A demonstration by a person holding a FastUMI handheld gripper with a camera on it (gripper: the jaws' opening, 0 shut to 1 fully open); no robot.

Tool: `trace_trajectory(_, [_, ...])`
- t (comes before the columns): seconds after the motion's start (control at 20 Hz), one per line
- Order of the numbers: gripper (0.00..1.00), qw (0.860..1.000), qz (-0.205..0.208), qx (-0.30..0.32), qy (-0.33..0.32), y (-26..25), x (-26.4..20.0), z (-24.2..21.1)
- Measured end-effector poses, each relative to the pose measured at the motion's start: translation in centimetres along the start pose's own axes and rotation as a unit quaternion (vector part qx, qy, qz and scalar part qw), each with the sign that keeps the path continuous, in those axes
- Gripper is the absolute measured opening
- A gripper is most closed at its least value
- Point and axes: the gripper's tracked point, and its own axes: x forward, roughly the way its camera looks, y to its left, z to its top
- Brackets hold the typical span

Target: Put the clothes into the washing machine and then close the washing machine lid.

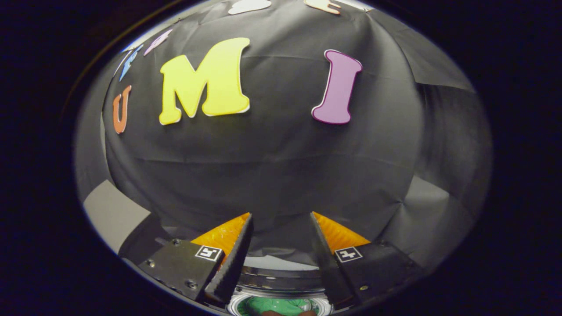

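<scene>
Nearest, the gripper holds its two fingers spread apart with nothing between them, so the jaws are released and carry no load. Just below and between the finger bases sits the round mouth of the washing machine, its shiny rim curving across, and inside it lies green clothing (only a small patch shows, so I cannot tell whether more garments wait elsewhere). That suggests the loading step is at least partly done. No lid is seen over the opening, so the closing step looks still to come. Beyond the fingertips hangs the black booth wall, with a pale surface off to the left.
</scene>
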Motion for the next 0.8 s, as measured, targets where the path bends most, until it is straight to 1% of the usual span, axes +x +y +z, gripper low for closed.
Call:
trace_trajectory(0.15, [0.79,1.000,0.002,0.013,0.022,0.1,-0.3,-2.5])
trace_trajectory(0.2, [0.79,1.000,0.003,0.027,0.004,0.1,-0.9,-2.3])
trace_trajectory(0.25, [0.80,1.000,0.004,0.030,0.006,0.1,-0.9,-2.4])
trace_trajectory(0.4, [0.82,1.000,0.003,0.028,0.006,0.0,-1.7,-2.7])
trace_trajectory(0.65, [0.82,0.999,0.006,0.023,-0.030,0.2,-3.4,-3.1])
trace_trajectory(0.8, [0.82,0.999,0.006,0.022,-0.039,0.3,-4.7,-3.6])
